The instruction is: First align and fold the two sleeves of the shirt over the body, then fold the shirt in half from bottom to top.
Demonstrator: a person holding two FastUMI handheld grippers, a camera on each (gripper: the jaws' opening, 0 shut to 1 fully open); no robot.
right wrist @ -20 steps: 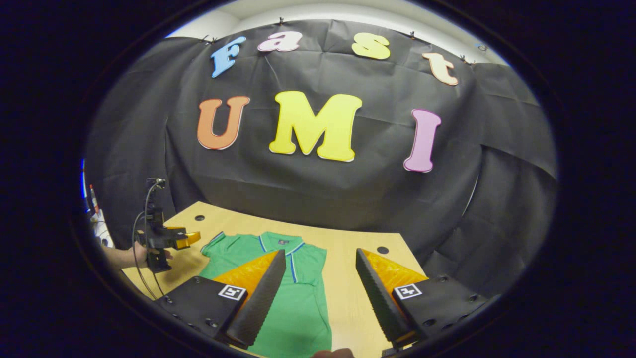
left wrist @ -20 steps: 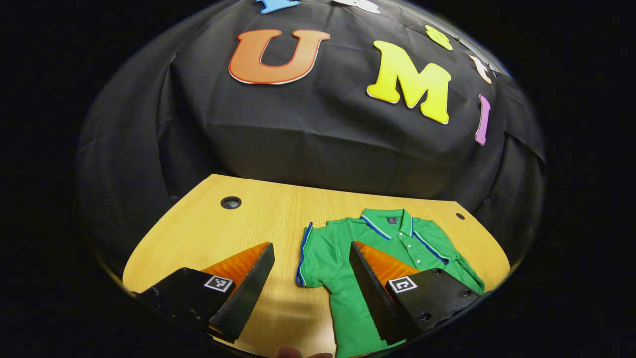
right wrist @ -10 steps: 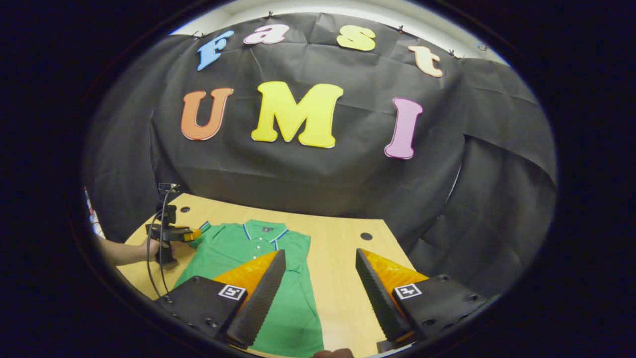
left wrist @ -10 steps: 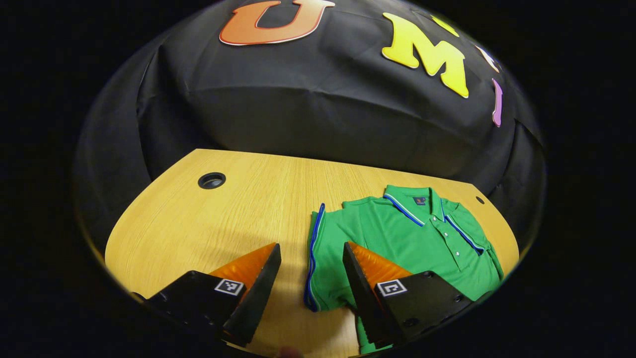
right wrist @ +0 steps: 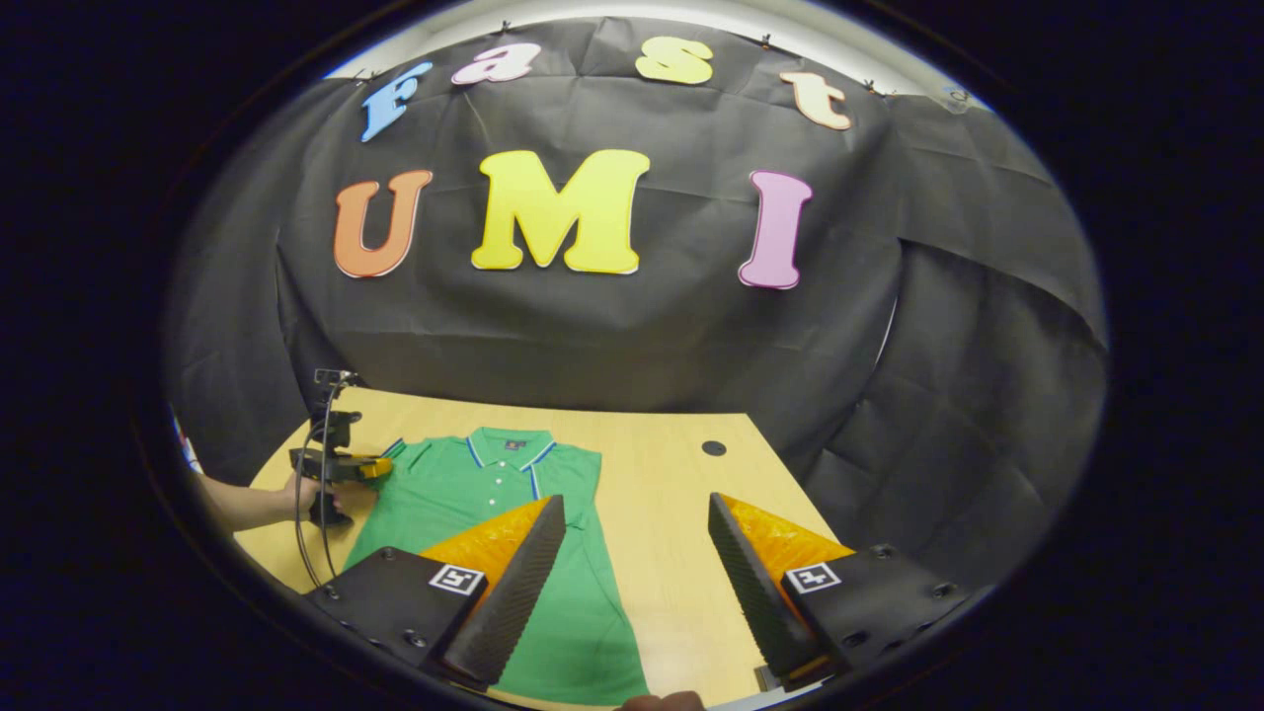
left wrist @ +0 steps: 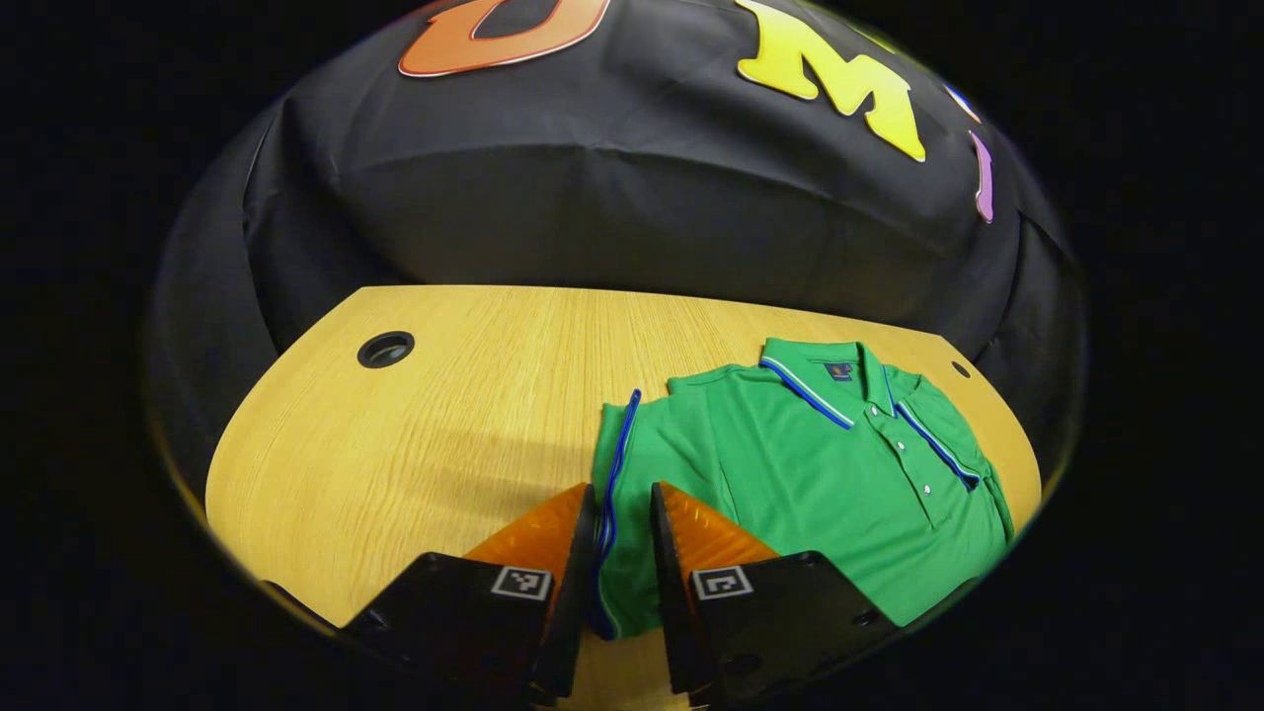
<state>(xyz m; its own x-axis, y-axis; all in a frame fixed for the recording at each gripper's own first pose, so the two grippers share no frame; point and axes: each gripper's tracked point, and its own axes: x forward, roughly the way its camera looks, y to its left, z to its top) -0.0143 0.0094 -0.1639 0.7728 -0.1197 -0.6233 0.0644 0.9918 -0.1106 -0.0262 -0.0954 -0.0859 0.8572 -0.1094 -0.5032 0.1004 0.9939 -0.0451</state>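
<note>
Since a second ago my left gripper (left wrist: pixel 622 553) has dropped toward the table and its fingers have drawn in from wide apart to a narrow gap around the blue-trimmed cuff of the sleeve (left wrist: pixel 620 513). The cuff edge sits between them; I cannot tell whether both fingers press on it. My right gripper (right wrist: pixel 637 568) has barely shifted: its fingers stand wide apart, holding nothing, above the shirt's (right wrist: pixel 474 494) lower body and the bare table (right wrist: pixel 671 513) beside it. The shirt lies flat, front up, collar toward the booth wall. In the right gripper view my left gripper (right wrist: pixel 341 466) shows far off at the shirt's shoulder, with my hand (right wrist: pixel 306 491) on its handle.
</note>
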